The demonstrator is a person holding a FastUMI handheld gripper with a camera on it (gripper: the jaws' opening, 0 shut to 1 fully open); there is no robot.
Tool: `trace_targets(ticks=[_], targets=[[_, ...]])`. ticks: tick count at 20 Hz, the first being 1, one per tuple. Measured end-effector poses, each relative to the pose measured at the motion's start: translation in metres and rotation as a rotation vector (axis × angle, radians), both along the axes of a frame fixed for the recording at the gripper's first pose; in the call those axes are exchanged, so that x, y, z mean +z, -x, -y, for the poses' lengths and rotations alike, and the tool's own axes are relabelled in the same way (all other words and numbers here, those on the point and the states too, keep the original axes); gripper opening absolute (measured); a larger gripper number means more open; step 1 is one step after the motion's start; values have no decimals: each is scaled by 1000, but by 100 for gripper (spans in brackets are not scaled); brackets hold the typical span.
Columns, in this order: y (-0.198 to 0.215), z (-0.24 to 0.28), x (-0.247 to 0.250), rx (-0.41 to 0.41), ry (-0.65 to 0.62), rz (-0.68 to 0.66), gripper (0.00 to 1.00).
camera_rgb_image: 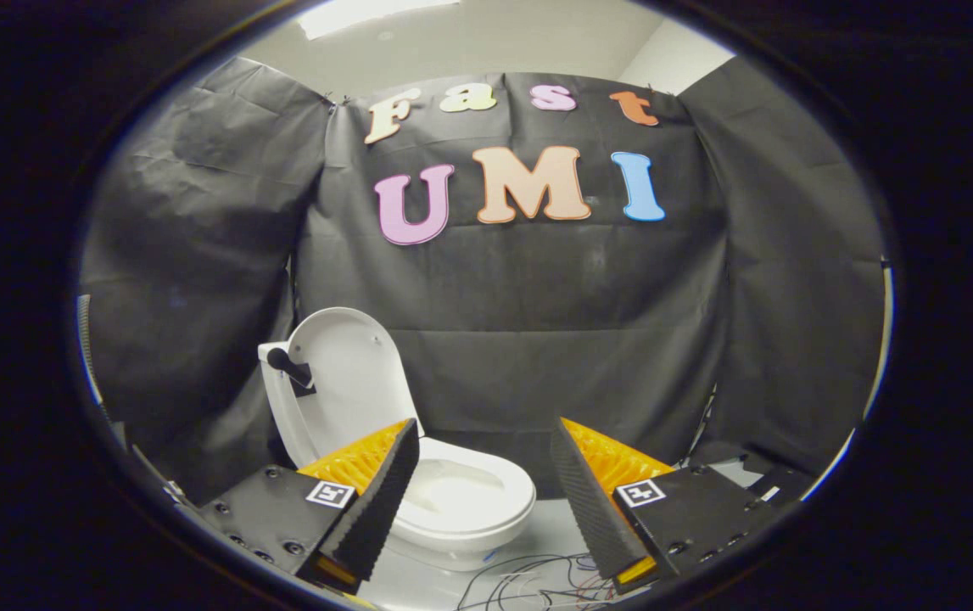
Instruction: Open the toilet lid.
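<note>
Since the toilet lid (342, 373) is already standing upright at eleven o'clock beyond the claw (486, 475), the opening is being judged complete; the claw is being held apart, empty, and only withdrawal is being called for.

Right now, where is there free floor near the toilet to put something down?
The pale floor between the toilet and the booth's black cloth wall is bare. Nearer the open claw, loose wires crowd the floor. The raised lid blocks the toilet's far side.
</note>
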State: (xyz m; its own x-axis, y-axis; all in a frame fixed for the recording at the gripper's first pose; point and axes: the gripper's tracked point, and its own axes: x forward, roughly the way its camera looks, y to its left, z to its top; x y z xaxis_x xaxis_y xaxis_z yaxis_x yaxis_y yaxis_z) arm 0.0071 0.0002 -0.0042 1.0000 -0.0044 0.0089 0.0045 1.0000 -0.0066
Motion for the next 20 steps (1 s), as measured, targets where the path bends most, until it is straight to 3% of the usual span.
trace_targets(ticks=[20], targets=[[3, 2, 4, -1, 6, -5, 96]])
